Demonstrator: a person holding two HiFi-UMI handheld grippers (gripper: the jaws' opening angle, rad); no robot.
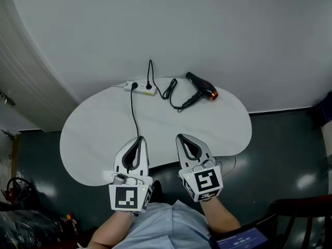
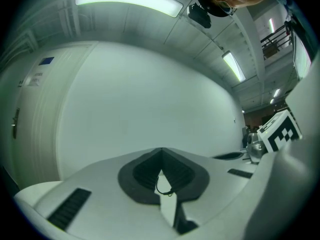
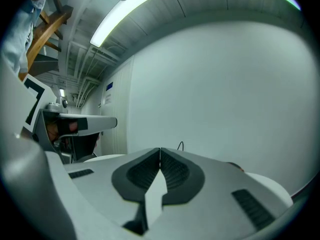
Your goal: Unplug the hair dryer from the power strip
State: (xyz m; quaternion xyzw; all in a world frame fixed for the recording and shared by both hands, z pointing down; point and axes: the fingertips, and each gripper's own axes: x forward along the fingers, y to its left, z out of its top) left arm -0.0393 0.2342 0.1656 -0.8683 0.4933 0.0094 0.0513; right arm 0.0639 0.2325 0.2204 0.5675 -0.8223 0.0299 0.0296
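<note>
Jaws together and empty, the left hand-held gripper [image 1: 139, 138] hangs at 7 o'clock over the white counter [image 1: 88, 139]. Power strip [image 1: 140, 87] lies at 12. Right hand-held gripper [image 1: 180, 137], likewise closed, hangs at 5. Black hair dryer [image 1: 201, 90], plugged in, lies at 1.

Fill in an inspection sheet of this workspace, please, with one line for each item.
Surface: white rounded table.
Job's things: hair dryer lying beside white power strip, at the far edge.
Clutter: nothing seen on the table.
Grippers: left gripper and right gripper at the near side, fingers together, both empty.
Cables: black cord runs from the strip toward the person; coiled cord lies near the dryer.
Surroundings: white wall, dark floor.
</note>
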